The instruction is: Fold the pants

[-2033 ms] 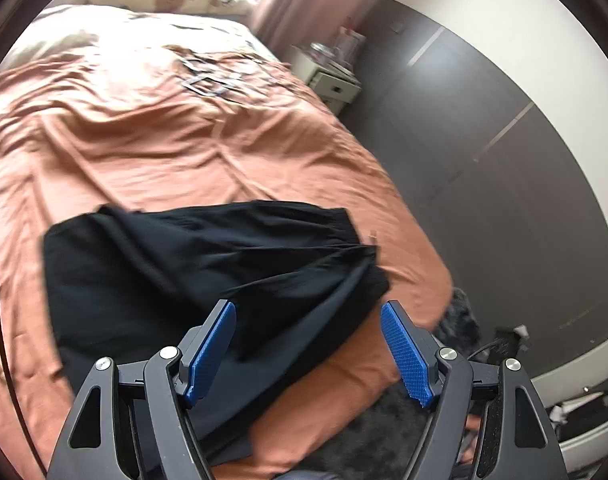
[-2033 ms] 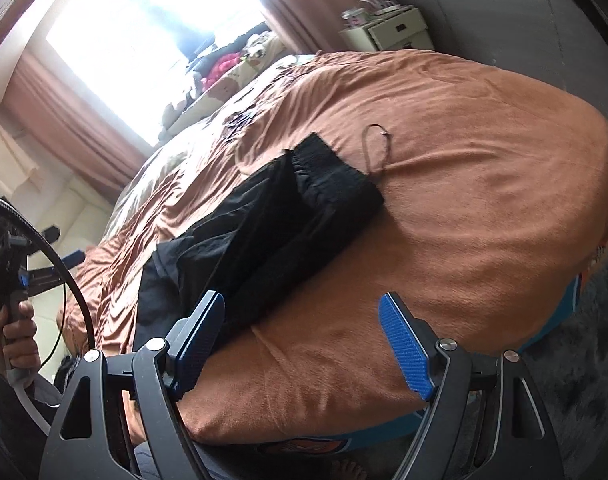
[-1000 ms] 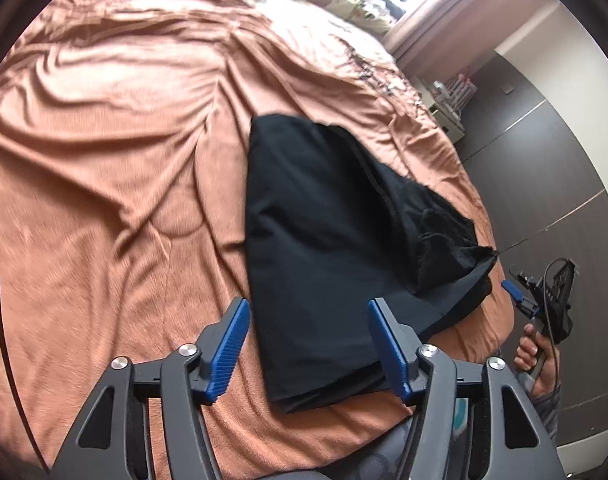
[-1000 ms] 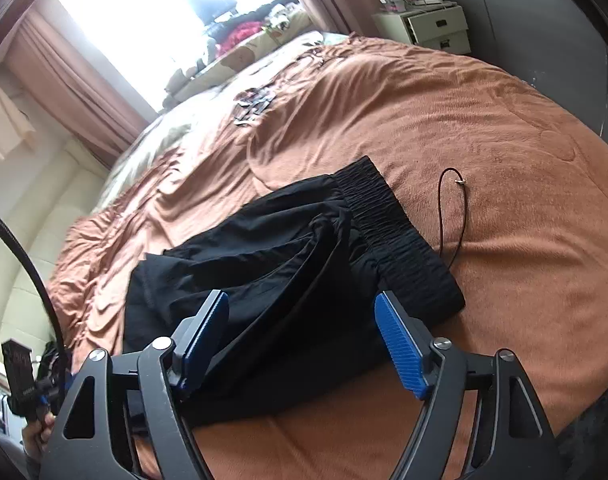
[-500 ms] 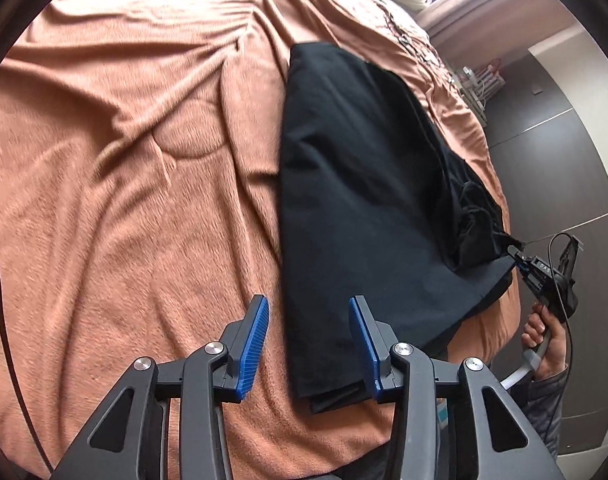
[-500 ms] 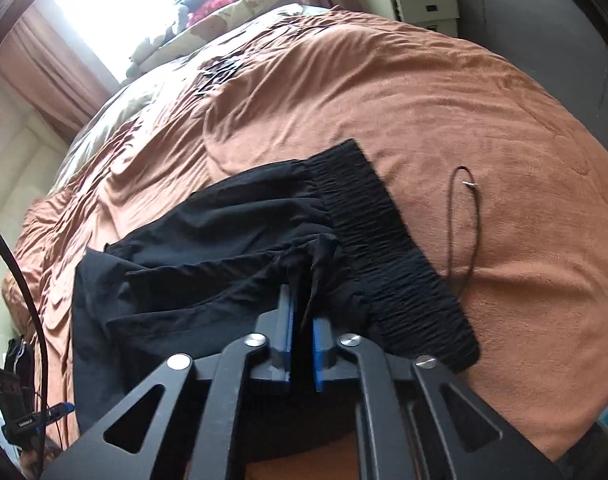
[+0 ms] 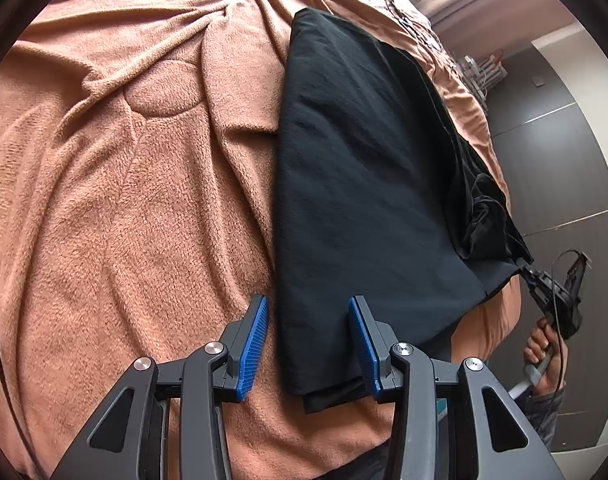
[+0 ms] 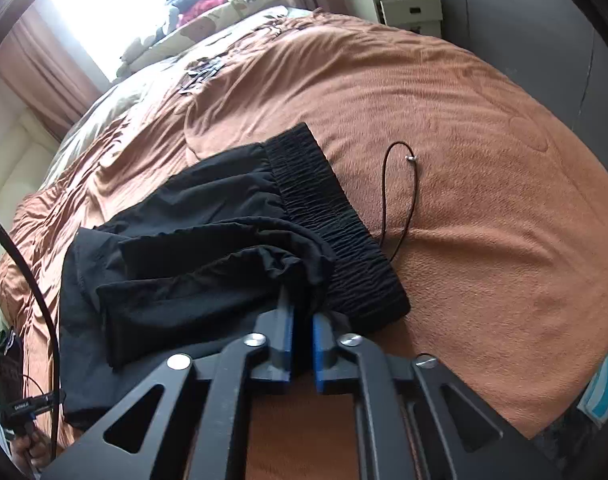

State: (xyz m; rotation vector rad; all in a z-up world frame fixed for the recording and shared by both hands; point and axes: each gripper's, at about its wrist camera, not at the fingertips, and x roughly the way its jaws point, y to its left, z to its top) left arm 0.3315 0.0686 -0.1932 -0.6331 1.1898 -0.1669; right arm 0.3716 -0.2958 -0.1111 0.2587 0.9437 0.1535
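Between the half-spread jaws of the left hand-held gripper (image 7: 308, 344) lies a hem corner of the black pants (image 7: 364, 184), ungripped, on the bed (image 7: 124, 200). Ahead of the right hand-held gripper (image 8: 302, 342), a bunched fold sits in its narrow, opening jaws. Folding looks barely begun.

Left wrist view looks steeply down, close over the black pants (image 7: 356, 184) at their hem end, facing along them toward the waistband. Right wrist view looks down from the waistband (image 8: 328, 220) end, equally close, toward the window (image 8: 116, 12). Both share the pants and the orange blanket (image 7: 116, 200).
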